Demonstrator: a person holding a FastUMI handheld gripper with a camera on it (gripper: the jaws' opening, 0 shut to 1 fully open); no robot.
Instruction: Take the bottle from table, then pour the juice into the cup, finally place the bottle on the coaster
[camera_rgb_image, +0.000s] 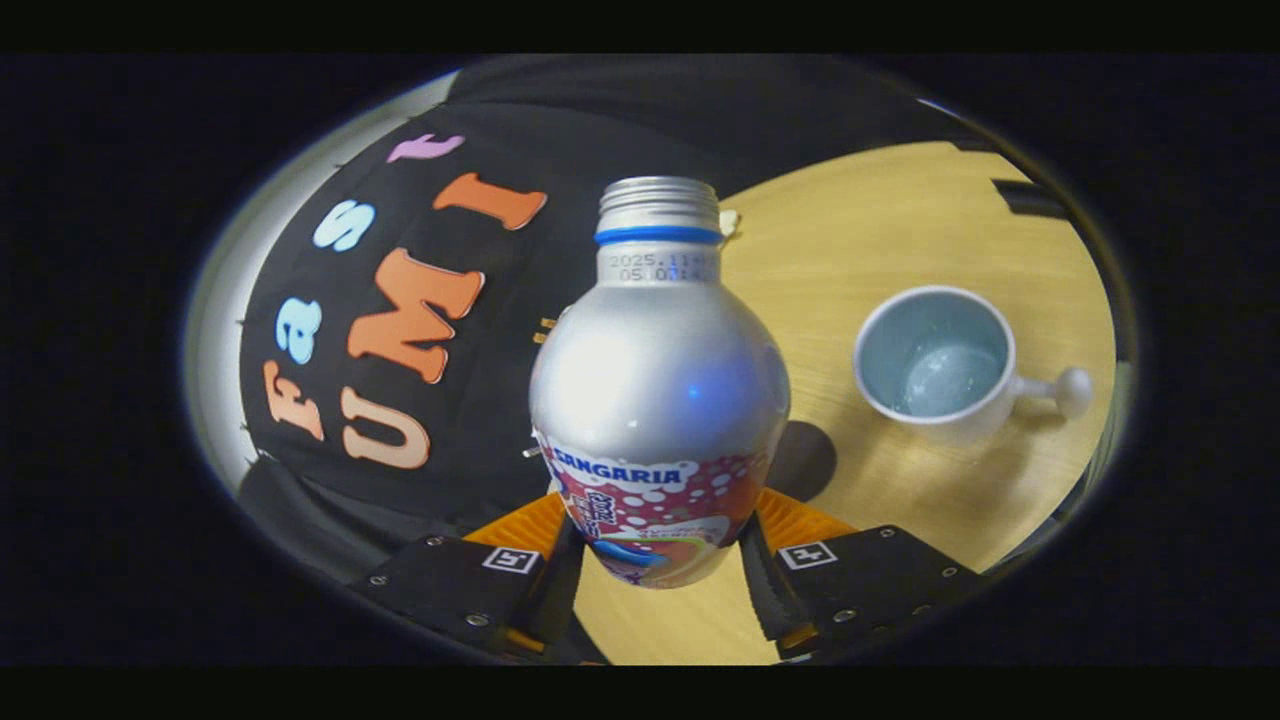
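Between the two fingers of the hand-held gripper (655, 560), at the lower middle of the frame, sits the silver bottle (660, 390), both fingers pressing its labelled lower body. Its open threaded neck points toward the top of the frame. At the right, a white cup (940, 360) stands on the wooden surface (850, 240), well apart from the bottle.

The bottle (658, 400) label reads "SANGARIA"; its neck shows a partly legible "2025.11".
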